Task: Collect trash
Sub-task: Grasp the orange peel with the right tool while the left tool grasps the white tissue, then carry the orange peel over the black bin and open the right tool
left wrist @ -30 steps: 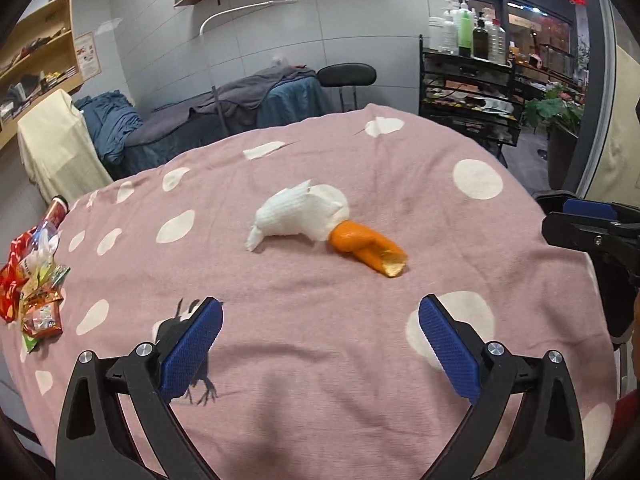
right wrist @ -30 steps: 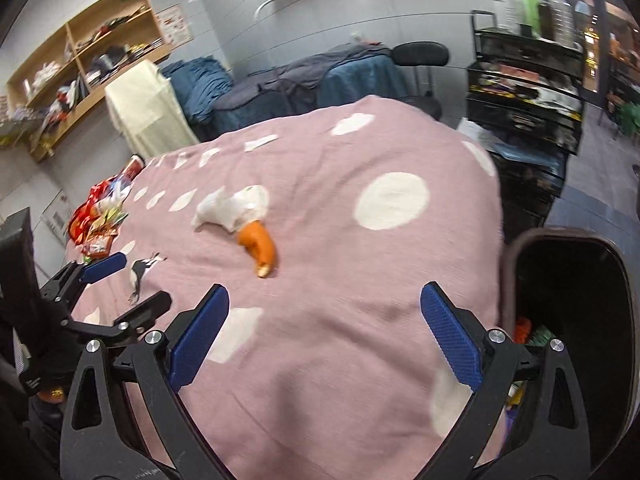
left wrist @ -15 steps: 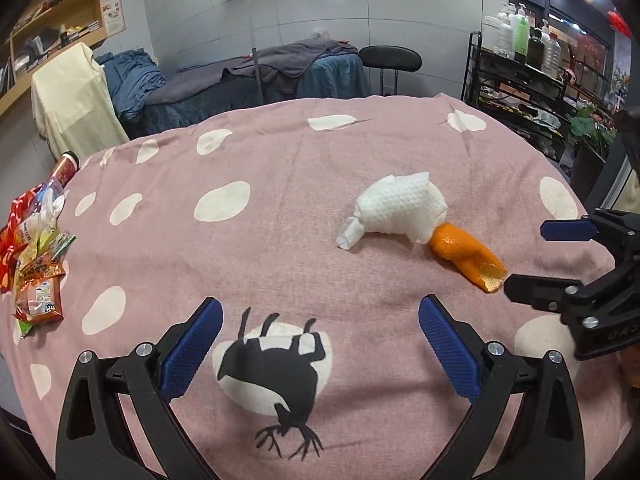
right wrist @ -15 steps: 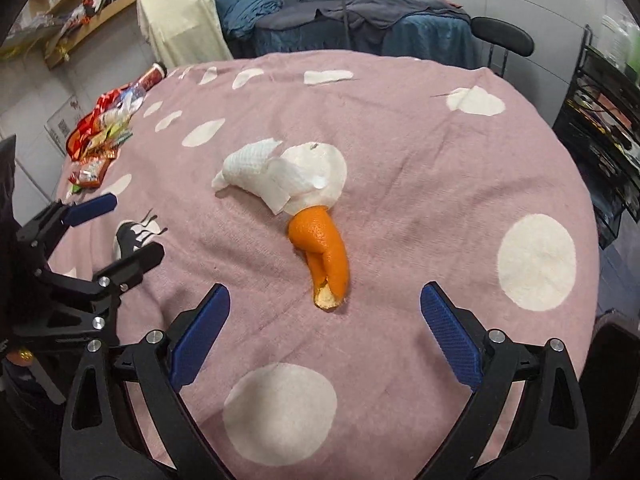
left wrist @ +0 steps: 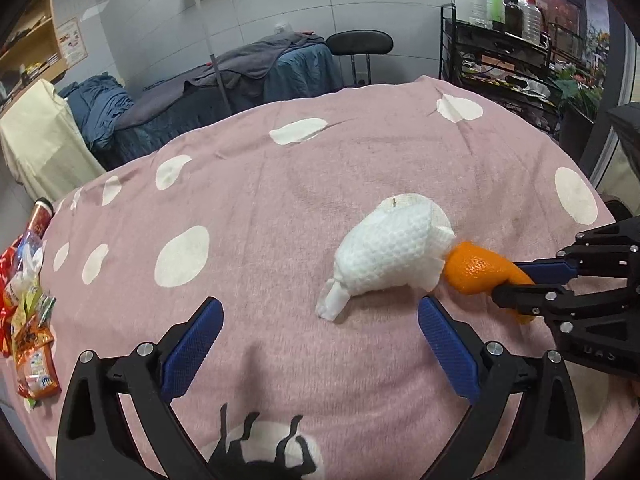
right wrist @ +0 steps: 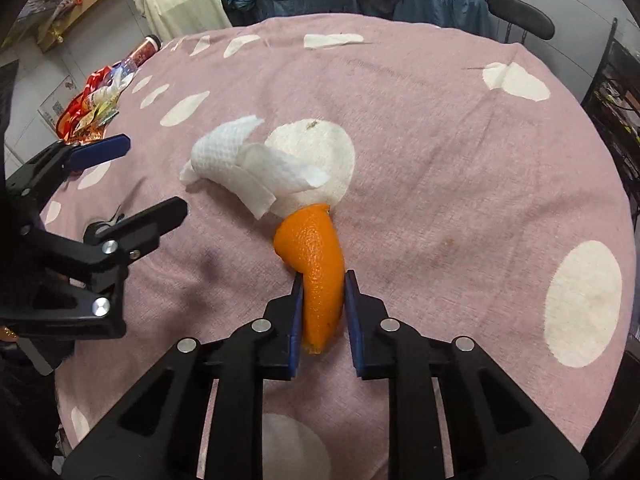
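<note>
Right gripper: jaws closing, blue pads on either side of the orange peel, the left pad against it and the right pad at its edge; the peel lies lengthwise between them, near end toward the camera, far end touching a crumpled white paper towel. From the left wrist view the same gripper reaches in from the right edge and pinches the peel, which rests on the cloth just right of the towel.

Left gripper: fingers spread wide, nothing between them, held above the cloth near the towel's lower corner; in the right wrist view it stands at the left, apart from the towel.

Surface: a round table under a pink cloth with white spots; a black animal print on one spot at the near edge; a faint brownish stain to the right of the peel. At the far left rim, a heap of snack wrappers and a red can lying beside it, well apart from the towel.

Room: grey tiled wall; a bed or couch draped in grey and blue covers behind the table; a black stool beside it; a cream cloth hung over something at left; wooden shelving on the left wall; a black wire rack at right carrying bottles.
</note>
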Tool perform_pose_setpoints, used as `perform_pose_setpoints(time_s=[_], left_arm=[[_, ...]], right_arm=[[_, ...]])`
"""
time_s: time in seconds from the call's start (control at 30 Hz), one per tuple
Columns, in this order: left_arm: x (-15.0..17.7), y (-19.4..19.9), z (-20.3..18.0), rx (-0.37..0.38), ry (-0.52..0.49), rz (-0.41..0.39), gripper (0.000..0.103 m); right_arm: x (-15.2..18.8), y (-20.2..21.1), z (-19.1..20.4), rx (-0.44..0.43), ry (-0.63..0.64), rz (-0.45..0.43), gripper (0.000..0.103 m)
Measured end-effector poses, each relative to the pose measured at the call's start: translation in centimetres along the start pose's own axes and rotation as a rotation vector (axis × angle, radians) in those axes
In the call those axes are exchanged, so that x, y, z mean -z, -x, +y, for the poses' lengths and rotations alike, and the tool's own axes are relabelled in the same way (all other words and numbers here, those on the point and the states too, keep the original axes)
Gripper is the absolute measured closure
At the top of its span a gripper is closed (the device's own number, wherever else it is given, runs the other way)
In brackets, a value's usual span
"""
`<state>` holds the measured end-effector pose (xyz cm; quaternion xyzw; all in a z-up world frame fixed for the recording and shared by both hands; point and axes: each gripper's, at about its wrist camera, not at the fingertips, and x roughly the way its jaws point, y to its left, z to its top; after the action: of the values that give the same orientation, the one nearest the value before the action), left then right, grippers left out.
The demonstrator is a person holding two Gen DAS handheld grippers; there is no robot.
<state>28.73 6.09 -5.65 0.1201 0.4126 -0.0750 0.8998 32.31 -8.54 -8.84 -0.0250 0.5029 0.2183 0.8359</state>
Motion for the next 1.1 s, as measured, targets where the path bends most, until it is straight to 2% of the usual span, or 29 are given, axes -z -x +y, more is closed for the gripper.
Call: perform_pose_setpoints(time_s=[0.1, 0.17, 0.23, 0.27, 0.33, 0.47, 0.57, 0.73, 0.9, 1.1], left_arm=[[-1.1, -0.8, -0.8, 0.003, -0.027, 0.000, 0.009], [-1.6, -1.5, -1.4, -0.005, -0.042, 0.008, 0.018], [-1.8, -2.2, -1.9, 0.002, -0.058, 0.032, 0.040], [-1.8, -2.3, -2.1, 0.014, -0.059, 0.042, 0.045], [-1.6, -2.3, -2.3, 0.051, -0.046, 0.054, 0.061], [-1.1, -1.0, -2.4, 0.034, -0.015, 0.032, 0.064], [-0.7, 0.6, -2.2, 0.050, 0.023, 0.002, 0.064], [0.1, 3.8, -1.8, 0.049, 0.087, -0.065, 0.064], [1.3, 6.2, -2.3, 0.036, 0.105, -0.111, 0.064], [2.9, 8.5, -3.6, 0.084, 0.139, -0.144, 0.064]], right_arm=[[0.8, 1.4, -1.3, -0.007, -0.056, -0.036, 0.083], [1.5, 2.7, -2.0, 0.006, -0.080, -0.065, 0.083], [1.7, 3.8, -2.2, 0.010, -0.095, -0.091, 0.083], [1.9, 4.3, -2.3, 0.012, -0.100, -0.104, 0.083], [2.8, 5.6, -2.7, 0.013, -0.118, -0.141, 0.084], [4.2, 7.7, -3.2, 0.012, -0.137, -0.208, 0.083], [5.2, 9.2, -3.3, 0.021, -0.143, -0.261, 0.083], [6.6, 10.9, -3.9, 0.002, -0.178, -0.304, 0.083], [8.0, 12.3, -4.5, -0.008, -0.222, -0.337, 0.083], [10.2, 14.1, -5.4, -0.016, -0.266, -0.382, 0.083]])
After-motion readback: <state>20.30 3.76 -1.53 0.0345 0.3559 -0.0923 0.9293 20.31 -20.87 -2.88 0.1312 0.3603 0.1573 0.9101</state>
